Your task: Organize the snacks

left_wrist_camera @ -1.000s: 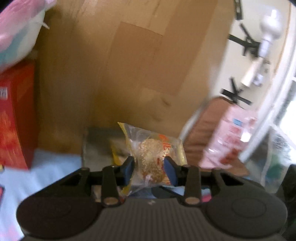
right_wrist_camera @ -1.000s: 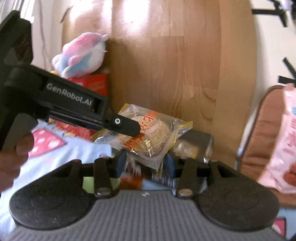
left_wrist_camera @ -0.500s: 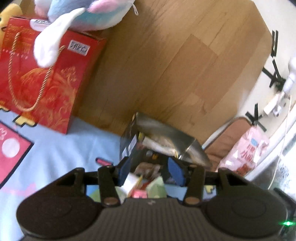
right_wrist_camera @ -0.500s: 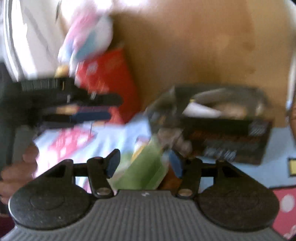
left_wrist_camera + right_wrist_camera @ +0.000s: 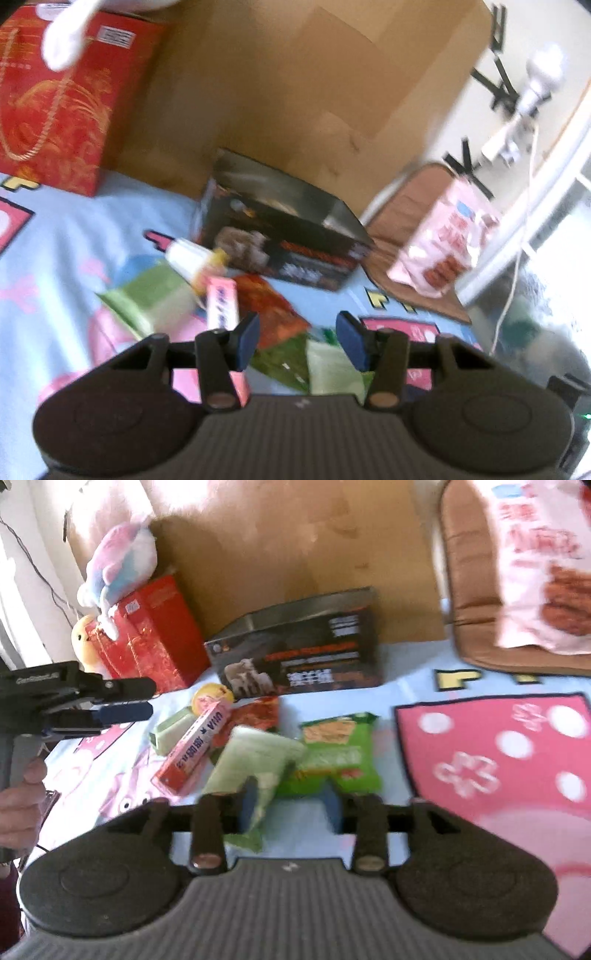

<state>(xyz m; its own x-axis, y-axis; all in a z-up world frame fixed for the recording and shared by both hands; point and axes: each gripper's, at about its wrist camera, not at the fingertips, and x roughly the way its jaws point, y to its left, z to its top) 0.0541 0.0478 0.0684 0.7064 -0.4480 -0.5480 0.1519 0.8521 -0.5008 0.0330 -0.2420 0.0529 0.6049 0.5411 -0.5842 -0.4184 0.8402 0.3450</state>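
A black open-topped box (image 5: 291,240) (image 5: 306,664) stands on the blue sheet by the cardboard. In front of it lies a pile of snacks: a pink carton (image 5: 221,306) (image 5: 195,749), an orange-red packet (image 5: 269,306) (image 5: 255,716), a bright green packet (image 5: 336,753) and a pale green packet (image 5: 255,760) (image 5: 332,369). My left gripper (image 5: 301,341) (image 5: 151,698) hovers open over the pile, holding nothing. My right gripper (image 5: 291,806) is low at the pile's near side with its jaws opening. The pale green packet's end lies by its left pad, unpinched.
A red gift bag (image 5: 51,99) (image 5: 155,631) with a plush toy (image 5: 118,561) on it stands at the left. A brown cushion (image 5: 469,590) with a pink bag (image 5: 447,243) lies to the right. A pink dotted mat (image 5: 498,753) covers the near right. A hand (image 5: 18,801) holds the left gripper.
The left gripper held a clear sesame-cake packet over the black box, then let it go and drew back over the pile. The right gripper swung down and right to the pile.
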